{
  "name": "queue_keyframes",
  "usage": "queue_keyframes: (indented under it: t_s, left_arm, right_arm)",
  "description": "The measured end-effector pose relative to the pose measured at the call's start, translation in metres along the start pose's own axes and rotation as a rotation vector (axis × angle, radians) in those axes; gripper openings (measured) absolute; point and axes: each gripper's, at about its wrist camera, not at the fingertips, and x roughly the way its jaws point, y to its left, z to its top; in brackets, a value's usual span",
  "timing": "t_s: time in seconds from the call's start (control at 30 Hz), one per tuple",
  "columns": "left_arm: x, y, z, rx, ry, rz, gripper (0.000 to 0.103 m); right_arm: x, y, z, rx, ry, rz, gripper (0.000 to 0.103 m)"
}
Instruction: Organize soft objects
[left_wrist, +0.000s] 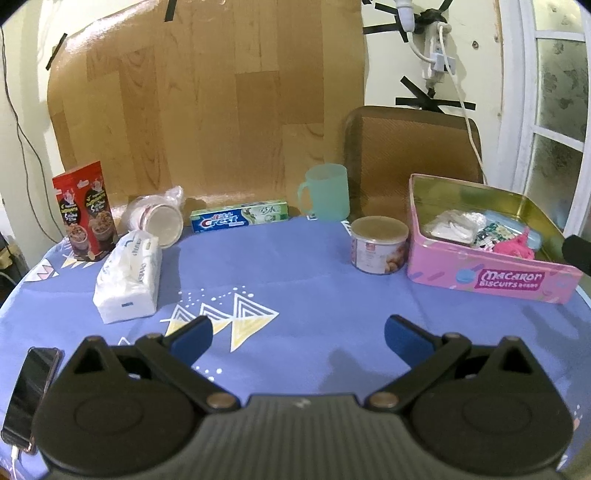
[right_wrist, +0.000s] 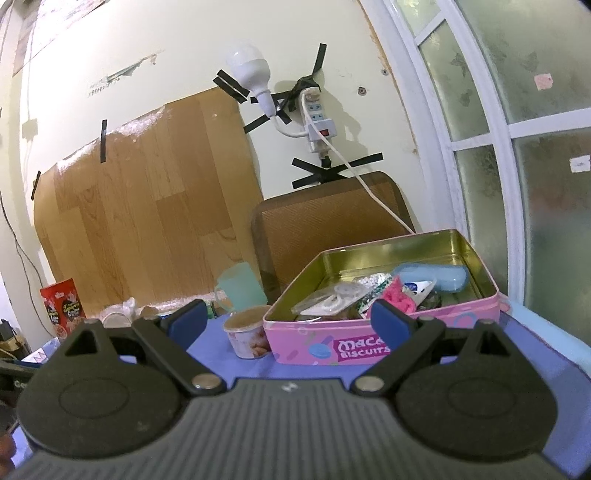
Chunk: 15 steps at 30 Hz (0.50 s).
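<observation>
While both grippers are hovering with nothing between their blue-padded fingers, the pink macaron biscuit tin (left_wrist: 491, 275) is sitting open on the blue-clothed desk (left_wrist: 295, 280), already holding the soft items: a pink fabric piece (right_wrist: 398, 298), a white clear-wrapped packet (right_wrist: 332, 299) and a light blue case (right_wrist: 432, 277). The left gripper (left_wrist: 298, 334) is hanging low over the cloth in front of and to the left of the tin, its jaws spread wide. The right gripper (right_wrist: 290, 320) is facing the tin's front wall from close by, its jaws likewise wide apart. A round snack can (left_wrist: 378, 244) is standing just beside the tin's left wall. Well to the left of the tin, a tissue pack (left_wrist: 127, 277) is lying on the cloth, with a toothpaste box (left_wrist: 239, 215) and a green mug (left_wrist: 325, 192) resting behind it, toward the wall.
</observation>
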Motion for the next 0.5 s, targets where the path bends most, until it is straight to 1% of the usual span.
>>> queue_keyframes:
  t_s: [0.07,0.13,0.2,0.27,0.4,0.5]
  left_arm:
    - [0.001,0.003,0.0,0.0,0.007,0.006,0.103]
    - [0.002,0.005,0.002,-0.005,0.007,0.013,0.103]
    - [0.0,0.006,0.004,-0.014,-0.001,0.022,0.103]
    - [-0.003,0.006,0.005,-0.018,-0.017,0.026,0.103]
    - [-0.002,0.0,0.007,-0.002,-0.018,0.021,0.103]
    - [0.0,-0.005,0.009,0.015,-0.009,0.008,0.103]
  right_arm:
    - [0.006,0.0,-0.001,0.006,0.014,0.004,0.097]
    - [0.011,0.001,-0.001,0.034,0.026,0.027,0.095]
    - [0.01,0.004,0.001,0.039,0.018,0.051,0.095]
    - [0.006,0.007,0.0,0.012,0.0,0.061,0.095]
    - [0.003,0.006,-0.004,-0.039,-0.016,0.032,0.095]
    - [0.006,0.0,-0.003,-0.011,-0.01,0.02,0.095]
